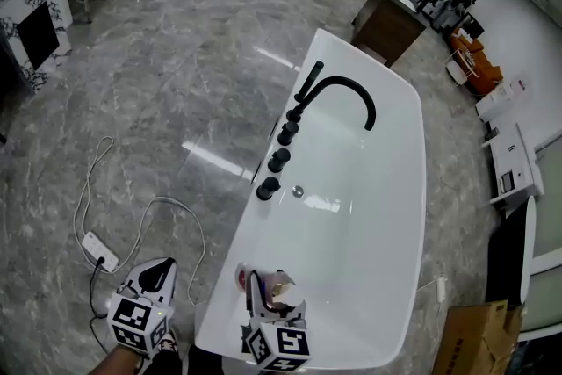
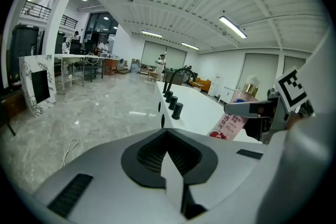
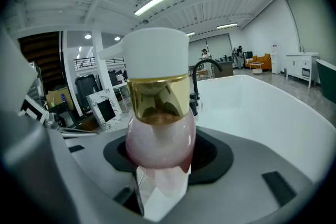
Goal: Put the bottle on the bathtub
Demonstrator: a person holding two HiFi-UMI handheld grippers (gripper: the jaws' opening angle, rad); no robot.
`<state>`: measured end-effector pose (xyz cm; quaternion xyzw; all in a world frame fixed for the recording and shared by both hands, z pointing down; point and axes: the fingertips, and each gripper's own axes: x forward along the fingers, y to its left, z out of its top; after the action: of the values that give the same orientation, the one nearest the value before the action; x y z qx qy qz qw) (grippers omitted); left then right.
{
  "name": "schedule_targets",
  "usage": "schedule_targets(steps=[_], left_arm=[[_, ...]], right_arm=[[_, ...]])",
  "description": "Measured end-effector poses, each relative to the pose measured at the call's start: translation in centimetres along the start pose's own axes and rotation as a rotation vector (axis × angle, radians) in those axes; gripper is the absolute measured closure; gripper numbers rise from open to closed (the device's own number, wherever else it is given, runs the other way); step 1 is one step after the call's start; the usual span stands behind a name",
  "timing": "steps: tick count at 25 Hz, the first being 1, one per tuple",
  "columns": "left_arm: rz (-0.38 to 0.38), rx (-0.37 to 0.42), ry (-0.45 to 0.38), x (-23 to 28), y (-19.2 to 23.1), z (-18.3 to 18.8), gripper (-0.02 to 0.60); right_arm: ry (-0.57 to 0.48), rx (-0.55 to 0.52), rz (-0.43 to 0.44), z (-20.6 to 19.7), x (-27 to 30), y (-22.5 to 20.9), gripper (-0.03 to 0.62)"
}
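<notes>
A pink bottle (image 1: 266, 284) with a gold collar and white pump cap stands upright in my right gripper (image 1: 270, 292), which is shut on its lower body. It hangs over the near left corner of the white bathtub (image 1: 378, 233). In the right gripper view the bottle (image 3: 157, 128) fills the middle, with the bathtub (image 3: 257, 107) beyond it. My left gripper (image 1: 156, 275) is over the floor just left of the tub, shut, with nothing in it. Its own view shows the bottle (image 2: 231, 122) at the right, beside the tub's rim (image 2: 197, 105).
A black arched faucet (image 1: 341, 92) and a row of black knobs (image 1: 279, 158) stand on the tub's left rim. A white power strip and cable (image 1: 98, 250) lie on the floor by my left gripper. A cardboard box (image 1: 474, 334) sits at the lower right.
</notes>
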<state>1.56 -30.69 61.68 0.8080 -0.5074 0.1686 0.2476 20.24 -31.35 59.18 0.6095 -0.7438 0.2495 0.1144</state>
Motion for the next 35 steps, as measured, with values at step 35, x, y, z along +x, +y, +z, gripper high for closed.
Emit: schedule_targets(steps=[35], left_arm=[[0.057, -0.054, -0.062, 9.7, 3.4, 1.8, 0.566]], right_arm=[[-0.103, -0.023, -0.008, 3.8, 11.2, -3.2, 0.359]])
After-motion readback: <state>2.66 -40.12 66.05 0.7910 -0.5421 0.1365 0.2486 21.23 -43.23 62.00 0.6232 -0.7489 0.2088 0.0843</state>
